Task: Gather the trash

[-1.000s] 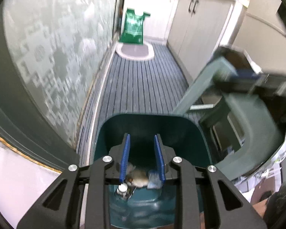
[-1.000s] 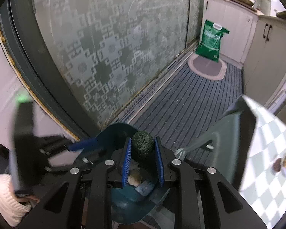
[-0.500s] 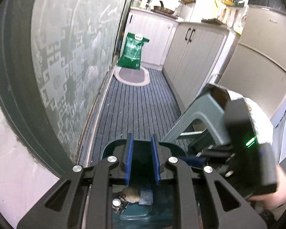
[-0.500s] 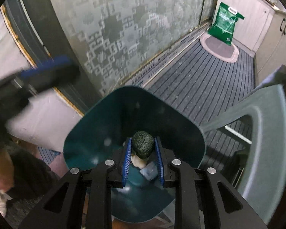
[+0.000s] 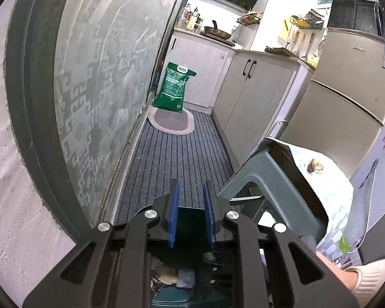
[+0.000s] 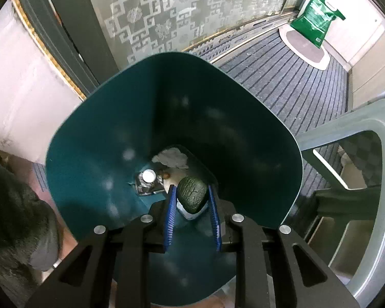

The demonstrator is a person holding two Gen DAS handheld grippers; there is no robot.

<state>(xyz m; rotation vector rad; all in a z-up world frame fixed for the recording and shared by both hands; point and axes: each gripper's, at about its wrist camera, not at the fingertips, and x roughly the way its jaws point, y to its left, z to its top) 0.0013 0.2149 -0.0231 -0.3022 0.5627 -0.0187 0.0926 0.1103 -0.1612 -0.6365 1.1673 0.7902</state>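
Right gripper [image 6: 191,206] pinching dark green wrinkled avocado [image 6: 192,193] over deep teal plastic bin [image 6: 95,128], poised for dropping | left gripper [image 5: 190,214] narrowly parted, empty, near bin's rim.

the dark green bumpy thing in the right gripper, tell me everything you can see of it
The avocado is a dark green, rounded lump with a rough, cracked-looking skin, dull rather than shiny. It sits between the blue pads of the right gripper, which press on its sides, near their tips. It is held inside the mouth of the teal bin, above the trash at the bottom: a crumpled white tissue and a small bottle with a silver cap. Its underside is hidden.
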